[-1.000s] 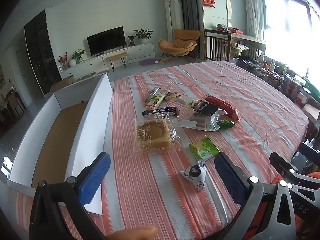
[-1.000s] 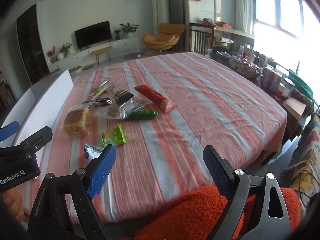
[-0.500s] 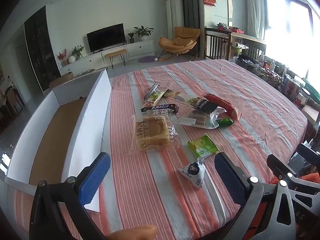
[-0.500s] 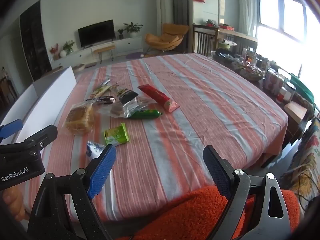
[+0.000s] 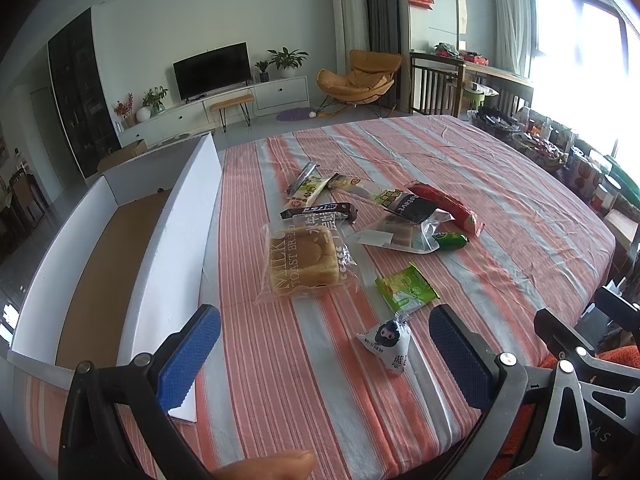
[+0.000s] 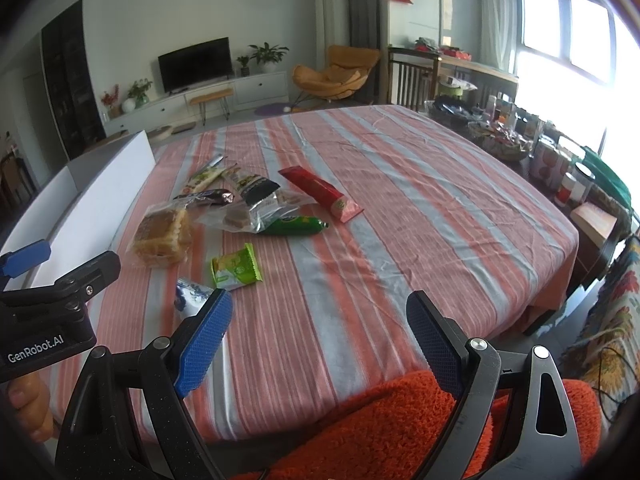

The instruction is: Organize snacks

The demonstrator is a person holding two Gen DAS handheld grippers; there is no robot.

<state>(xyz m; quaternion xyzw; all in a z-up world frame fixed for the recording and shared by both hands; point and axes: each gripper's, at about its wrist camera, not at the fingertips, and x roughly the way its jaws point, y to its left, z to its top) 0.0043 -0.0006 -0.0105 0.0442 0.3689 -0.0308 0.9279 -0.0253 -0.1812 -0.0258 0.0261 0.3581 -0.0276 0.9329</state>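
Several snacks lie on the striped tablecloth (image 5: pixel 500 184): a milk toast bread bag (image 5: pixel 304 262), a green packet (image 5: pixel 406 286), a small white triangular packet (image 5: pixel 386 342), a red stick pack (image 5: pixel 444 208), a dark bar (image 5: pixel 320 212). A white open box (image 5: pixel 116 240) with a brown floor stands at the left. My left gripper (image 5: pixel 324 354) is open above the table's near edge, the triangular packet between its fingers' line. My right gripper (image 6: pixel 320 342) is open too, empty, near the front edge, with the bread bag (image 6: pixel 162 234) and green packet (image 6: pixel 236 266) ahead left.
A green sausage pack (image 6: pixel 294 226) and a clear bag of biscuits (image 6: pixel 244 216) lie mid-table. An orange fuzzy sleeve (image 6: pixel 384 432) fills the foreground. Jars and baskets (image 6: pixel 552 160) crowd the shelf right of the table. A TV (image 5: pixel 212 70) and an orange chair (image 5: pixel 360 78) stand beyond.
Both cameras have tilted slightly so the table contents sit a bit lower in view. Both grippers stay open and nothing on the table has moved.
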